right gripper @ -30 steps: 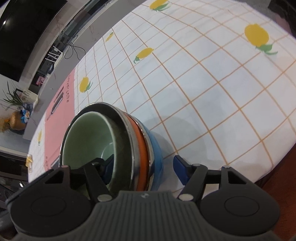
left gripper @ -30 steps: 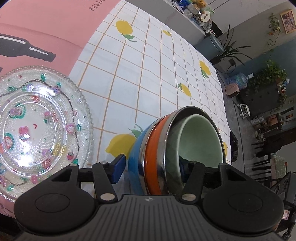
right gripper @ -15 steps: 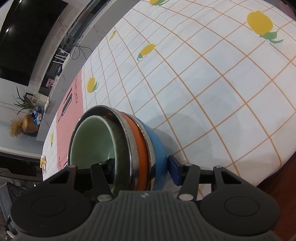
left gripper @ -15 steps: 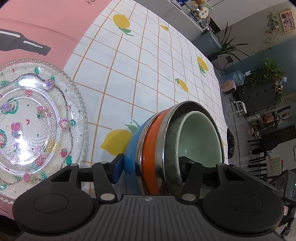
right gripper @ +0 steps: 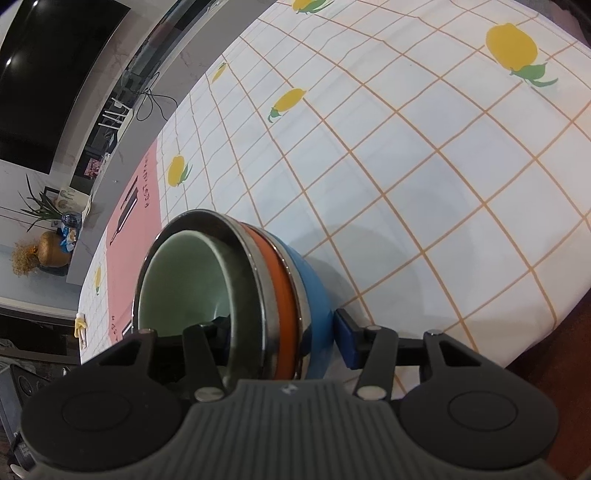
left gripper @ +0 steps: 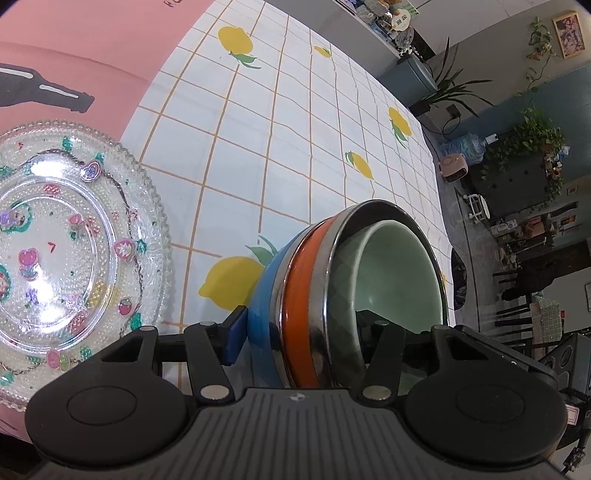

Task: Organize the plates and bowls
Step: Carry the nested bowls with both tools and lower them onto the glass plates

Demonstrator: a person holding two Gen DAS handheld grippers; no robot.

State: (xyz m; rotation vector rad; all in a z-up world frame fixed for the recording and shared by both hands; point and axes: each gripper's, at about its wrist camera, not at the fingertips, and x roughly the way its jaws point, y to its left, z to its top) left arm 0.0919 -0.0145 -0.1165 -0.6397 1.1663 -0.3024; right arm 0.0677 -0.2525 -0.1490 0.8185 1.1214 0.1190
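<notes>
Lemon-print cloth [left gripper: 295, 155] spreads ahead. Both grippers, left [left gripper: 306, 334] and right [right gripper: 284, 332], clamp opposite sides of the nested bowls [left gripper: 369, 280], sharing the load; glass plate [left gripper: 70, 240] lies left of the left gripper.

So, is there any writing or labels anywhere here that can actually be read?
Nothing reads clearly enough to quote.
Pink mat, red lettering beside its bottle drawing: sideways and blurred, unreadable.
Same mat, top edge of the left wrist view: letters cut off by the frame.
Round sign on the far shelf: too small.
Nested bowls and glass plate: no text.
</notes>
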